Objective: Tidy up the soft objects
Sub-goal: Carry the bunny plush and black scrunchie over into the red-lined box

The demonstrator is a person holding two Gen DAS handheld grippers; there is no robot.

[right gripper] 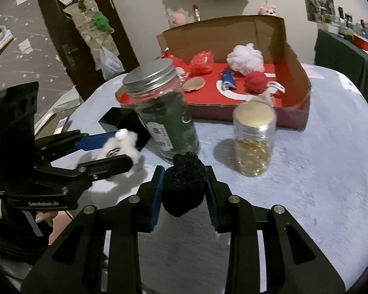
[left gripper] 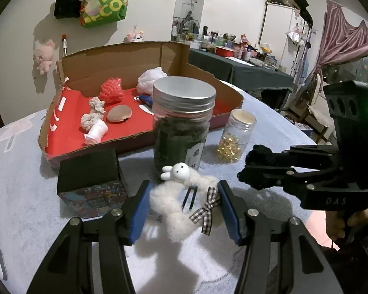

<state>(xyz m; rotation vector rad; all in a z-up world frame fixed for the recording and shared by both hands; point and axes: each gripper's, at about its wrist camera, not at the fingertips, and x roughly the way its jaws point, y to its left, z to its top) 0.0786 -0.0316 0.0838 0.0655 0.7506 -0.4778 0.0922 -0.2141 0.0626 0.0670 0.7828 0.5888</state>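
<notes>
A fluffy white rabbit hair tie (left gripper: 164, 196) with a checked bow hangs between the blue pads of my left gripper (left gripper: 184, 186), which is shut on it just above the table, its shadow below. From the right wrist view the same left gripper (right gripper: 121, 148) holds the white tie (right gripper: 128, 142). My right gripper (right gripper: 184, 171) is shut on a black fuzzy ball (right gripper: 184, 186), lifted off the cloth; it shows at the right as right gripper (left gripper: 247, 169) with the black ball (left gripper: 260, 154). Behind stands an open cardboard box (left gripper: 68, 134) with a red floor holding several soft items.
A tall metal-lidded jar of dark leaves (left gripper: 181, 127) stands right ahead of both grippers. A small jar of yellow capsules (right gripper: 254, 137) is to its right. A black box with a patterned side (left gripper: 90, 178) sits at left. The round table (right gripper: 319, 171) has a pale cloth.
</notes>
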